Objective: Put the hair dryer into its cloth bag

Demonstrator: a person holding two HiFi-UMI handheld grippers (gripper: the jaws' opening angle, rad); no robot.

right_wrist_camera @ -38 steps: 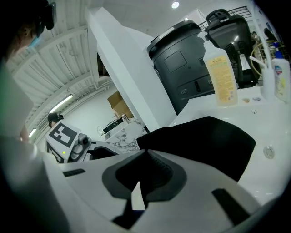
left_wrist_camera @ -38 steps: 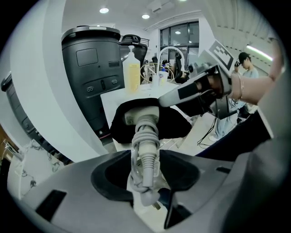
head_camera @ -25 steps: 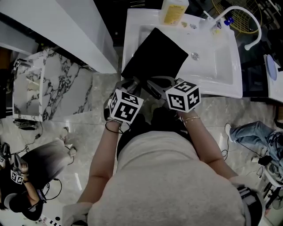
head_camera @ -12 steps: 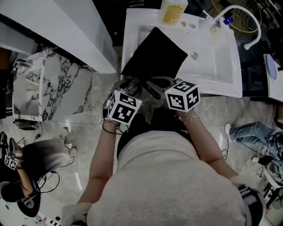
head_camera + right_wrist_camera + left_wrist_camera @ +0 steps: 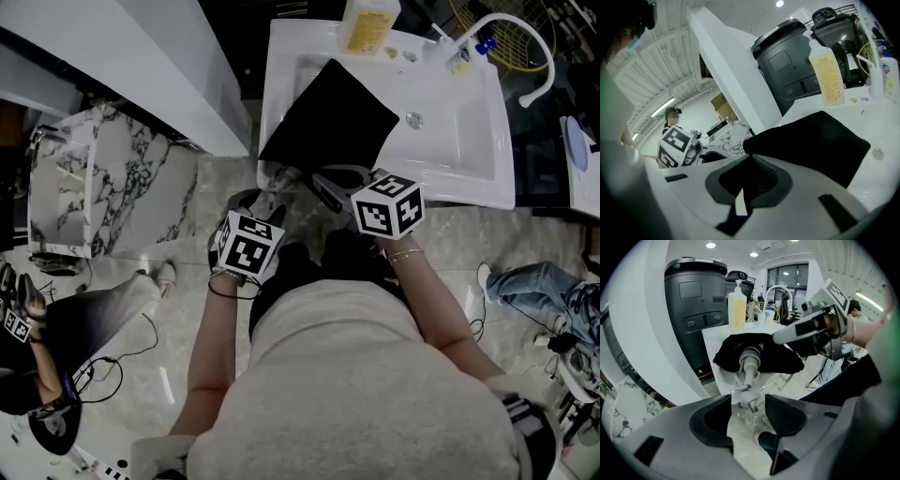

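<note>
Left tongs [image 5: 747, 409] opening, nothing between them, near the hair dryer [image 5: 750, 363] poking from the bag [image 5: 328, 117]; right tongs [image 5: 749, 164] clenched on the bag's edge, likely steadying it on the sink [image 5: 469, 141].

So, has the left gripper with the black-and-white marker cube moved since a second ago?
Yes. The left gripper drew back from the white ceramic sink toward the person, jaws opening, gripping nothing.

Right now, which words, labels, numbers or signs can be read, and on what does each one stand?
No text can be read.
Yellow bottle: printed label, too small to read.
Small bottle: label too blurred to read.
Marker cubes: black square patterns only, no words.
</note>
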